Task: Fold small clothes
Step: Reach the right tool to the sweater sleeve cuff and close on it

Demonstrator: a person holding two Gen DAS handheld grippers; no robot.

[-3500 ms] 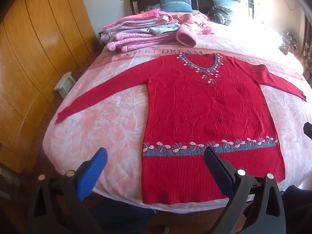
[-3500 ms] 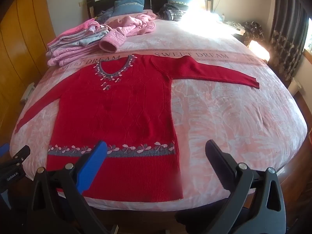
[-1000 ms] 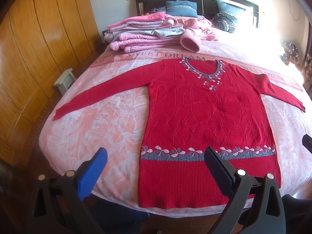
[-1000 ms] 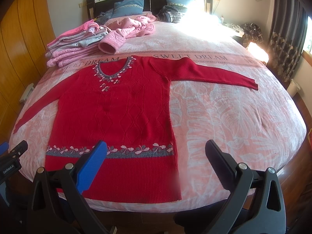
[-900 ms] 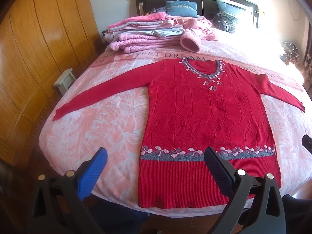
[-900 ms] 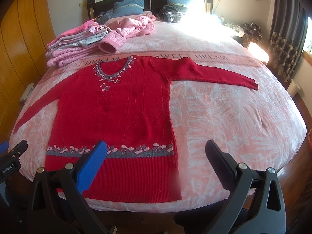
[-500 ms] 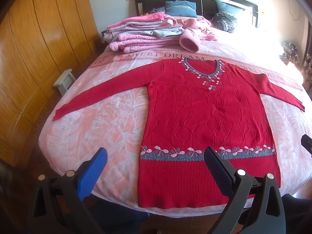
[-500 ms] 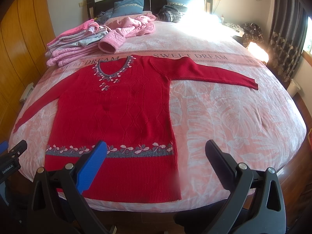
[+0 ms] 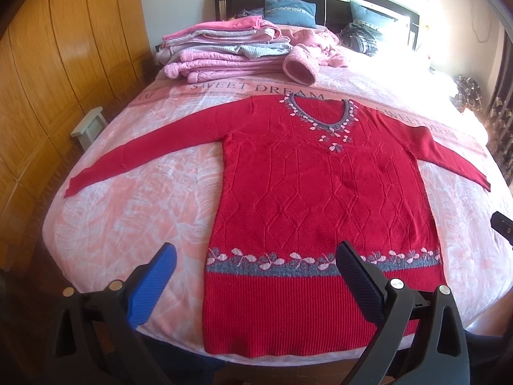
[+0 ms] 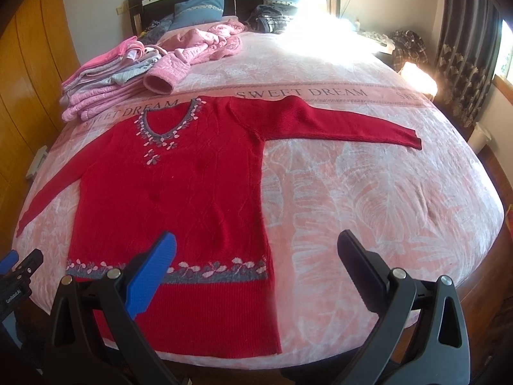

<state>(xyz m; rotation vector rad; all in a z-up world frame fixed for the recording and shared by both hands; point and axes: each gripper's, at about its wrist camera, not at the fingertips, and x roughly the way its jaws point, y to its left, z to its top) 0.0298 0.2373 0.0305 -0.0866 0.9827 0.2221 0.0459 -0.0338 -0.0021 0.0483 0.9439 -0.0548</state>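
A red knitted sweater [image 9: 320,199] [image 10: 179,192] lies flat and face up on the bed, both sleeves spread wide, its hem at the near edge. It has a grey neckline with pink petals and a grey flowered band near the hem. My left gripper [image 9: 256,256] hovers open above the hem's left corner, nothing between its blue and black fingers. My right gripper [image 10: 256,247] hangs open over the hem's right corner, also holding nothing. The left sleeve cuff [image 9: 72,189] reaches the bed's left side; the right cuff [image 10: 413,139] lies towards the right.
The pink bedspread [image 10: 368,192] reads SWEET DREAM. A stack of folded pink and grey clothes [image 9: 221,54] and a loose pink jacket [image 10: 198,48] sit beyond the sweater. Blue pillows [image 9: 288,12] lean on the dark headboard. Wooden wardrobe [image 9: 48,80] stands left, curtains [image 10: 465,57] right.
Both grippers have drifted slightly forward and up over the bed; the sweater sits a little lower in view. Nothing was grasped, and the sweater has not moved.
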